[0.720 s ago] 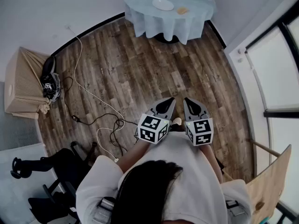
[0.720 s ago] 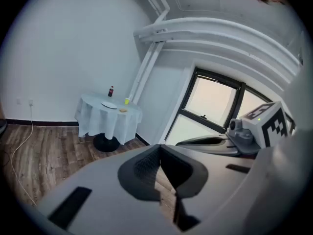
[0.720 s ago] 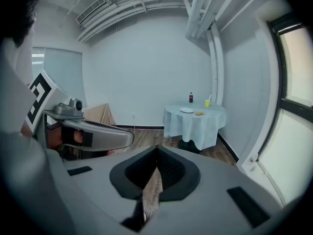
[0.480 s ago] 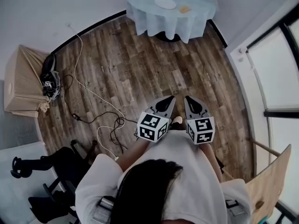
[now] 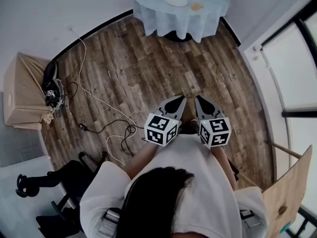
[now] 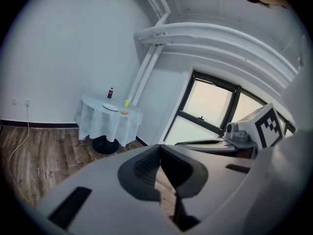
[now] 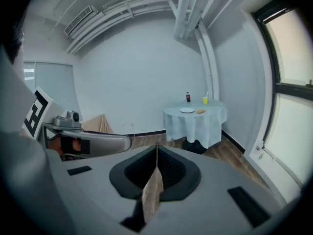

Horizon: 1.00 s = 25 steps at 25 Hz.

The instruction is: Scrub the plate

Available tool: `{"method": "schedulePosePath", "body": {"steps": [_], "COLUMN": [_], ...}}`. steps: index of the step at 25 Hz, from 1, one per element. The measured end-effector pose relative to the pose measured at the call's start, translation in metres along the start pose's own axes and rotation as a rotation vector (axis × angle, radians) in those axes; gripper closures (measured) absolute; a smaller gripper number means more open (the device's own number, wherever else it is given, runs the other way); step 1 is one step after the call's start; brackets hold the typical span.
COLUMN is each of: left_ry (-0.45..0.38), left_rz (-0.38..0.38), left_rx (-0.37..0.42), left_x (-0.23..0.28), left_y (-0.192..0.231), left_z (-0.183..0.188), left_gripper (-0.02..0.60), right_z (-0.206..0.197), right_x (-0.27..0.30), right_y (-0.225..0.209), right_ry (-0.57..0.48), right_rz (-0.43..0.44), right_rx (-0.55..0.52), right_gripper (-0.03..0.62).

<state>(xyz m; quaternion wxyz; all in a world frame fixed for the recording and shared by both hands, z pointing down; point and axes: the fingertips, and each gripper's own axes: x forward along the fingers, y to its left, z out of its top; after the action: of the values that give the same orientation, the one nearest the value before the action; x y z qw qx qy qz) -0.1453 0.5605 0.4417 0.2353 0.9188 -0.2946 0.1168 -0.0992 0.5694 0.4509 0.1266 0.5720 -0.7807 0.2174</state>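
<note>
- Plate (image 5: 175, 0) sits on a round table (image 5: 168, 21) at the far end of the room. It is white and lies flat on the pale cloth.
- A small orange thing (image 5: 197, 6) lies just beside the plate, on its right in the head view. I cannot tell what it is.
- A dark bottle (image 7: 187, 97) and a yellow cup (image 7: 205, 100) stand on the table too, behind the plate.
- The person (image 5: 168, 197) stands on the wood floor (image 5: 138, 68), well apart from the table. The person has dark hair and a white top.
- The left gripper (image 5: 181, 100) is held up in front of the person's body. Its jaws are closed tight and nothing is between them.
- The right gripper (image 5: 198, 100) is just beside it. Its jaws are pressed together too, and it holds nothing.
- Both grippers point toward the table. Their tips are near each other but do not touch.
- Each gripper has a cube with black and white squares on it. The left cube (image 5: 161, 129) and the right cube (image 5: 214, 131) are close to the person's chest.
- Neither gripper touches the plate. Both are far from it.
- Thin cables (image 5: 99, 100) lie in loops on the floor at the person's left.
- A tan box (image 5: 22, 90) stands by the wall on that side.
- A big window (image 6: 215, 106) is on the wall near the table, on the person's right.
</note>
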Motion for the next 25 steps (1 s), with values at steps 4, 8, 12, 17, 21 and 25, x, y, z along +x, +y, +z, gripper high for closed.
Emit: {"method": "schedulePosePath", "body": {"steps": [4, 8, 12, 17, 21, 25], "left_ry": [-0.001, -0.009, -0.026, -0.022, -0.011, -0.005], "left_rz": [-0.02, -0.033, 0.014, 0.039, 0.014, -0.01], "left_rx": [0.039, 0.041, 0.015, -0.017, -0.01, -0.012], "left_x": [-0.006, -0.006, -0.007, -0.002, 0.018, 0.035], "left_y": [0.0, 0.004, 0.019, 0.031, 0.033, 0.031], "left_z": [0.002, 0.006, 0.007, 0.007, 0.013, 0.023], "left_gripper": [0.572, 0.572, 0.572, 0.572, 0.572, 0.572], "right_z": [0.011, 0.012, 0.015, 0.024, 0.018, 0.021], "right_x": [0.002, 0.012, 0.021, 0.028, 0.043, 0.054], "right_y": [0.014, 0.025, 0.014, -0.013, -0.025, -0.038], "right_ry": [-0.047, -0.028, -0.007, -0.008, 0.044, 0.065], "right_rz": [0.051, 0.099, 0.114, 0.099, 0.115, 0.135], "right_rx": [-0.034, -0.046, -0.076, -0.037, -0.058, -0.044], "right_gripper": [0.559, 0.56, 0.559, 0.559, 0.559, 0.559]}}
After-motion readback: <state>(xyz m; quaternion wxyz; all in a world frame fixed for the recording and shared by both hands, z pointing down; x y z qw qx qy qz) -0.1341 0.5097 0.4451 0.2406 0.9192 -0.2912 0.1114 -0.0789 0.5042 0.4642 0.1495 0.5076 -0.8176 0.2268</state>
